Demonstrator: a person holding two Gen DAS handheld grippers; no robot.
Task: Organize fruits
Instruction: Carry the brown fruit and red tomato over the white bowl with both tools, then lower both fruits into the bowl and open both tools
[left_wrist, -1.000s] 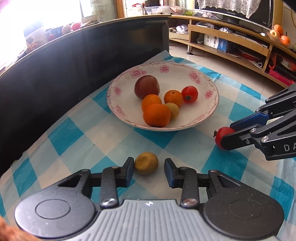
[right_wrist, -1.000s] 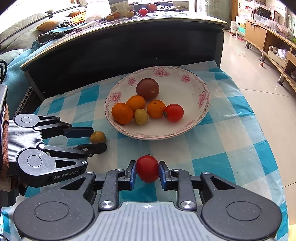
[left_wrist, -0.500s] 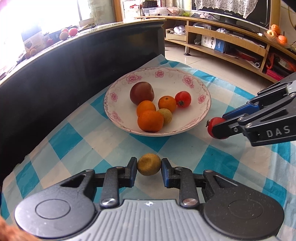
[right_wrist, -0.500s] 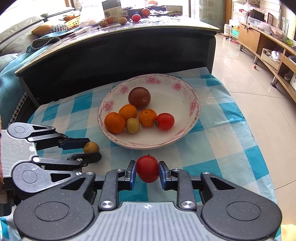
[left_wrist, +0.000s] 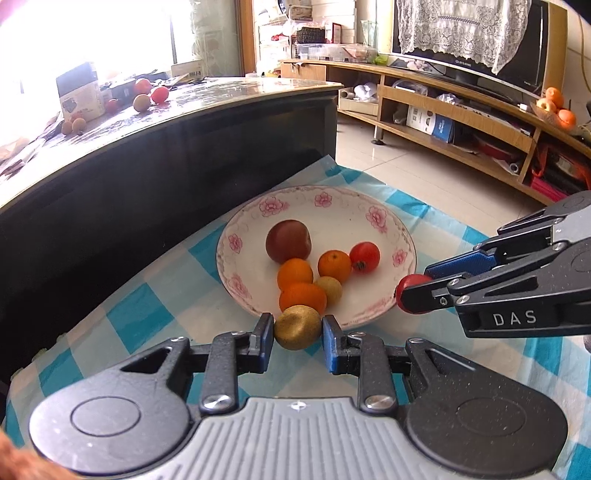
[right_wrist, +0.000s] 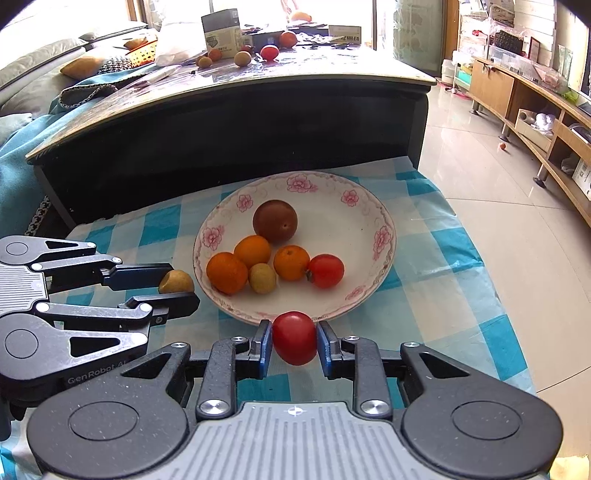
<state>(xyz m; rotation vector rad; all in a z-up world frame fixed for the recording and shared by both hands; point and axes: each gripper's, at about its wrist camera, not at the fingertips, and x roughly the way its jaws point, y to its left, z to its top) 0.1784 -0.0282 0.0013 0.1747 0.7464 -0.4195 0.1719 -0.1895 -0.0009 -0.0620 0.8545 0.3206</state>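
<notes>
My left gripper (left_wrist: 297, 334) is shut on a brownish-yellow kiwi (left_wrist: 297, 327) and holds it above the cloth at the plate's near rim. The kiwi also shows in the right wrist view (right_wrist: 176, 282). My right gripper (right_wrist: 294, 341) is shut on a red tomato (right_wrist: 294, 336), lifted at the near rim of the plate; the tomato shows in the left wrist view (left_wrist: 410, 283) too. The white floral plate (right_wrist: 354, 206) holds a dark plum (right_wrist: 275, 220), three oranges (right_wrist: 253, 251), a small kiwi (right_wrist: 262, 277) and a tomato (right_wrist: 325, 270).
A blue-checked cloth (right_wrist: 436, 266) covers the low surface. A black coffee table (right_wrist: 236, 125) with scattered fruit and boxes stands right behind the plate. A wooden TV shelf (left_wrist: 461, 122) runs along the far wall, with tiled floor (right_wrist: 498, 184) to the right.
Both grippers have lifted their fruit off the cloth and moved toward the plate. The left gripper closed on the kiwi, which lay free between its fingers a second ago.
</notes>
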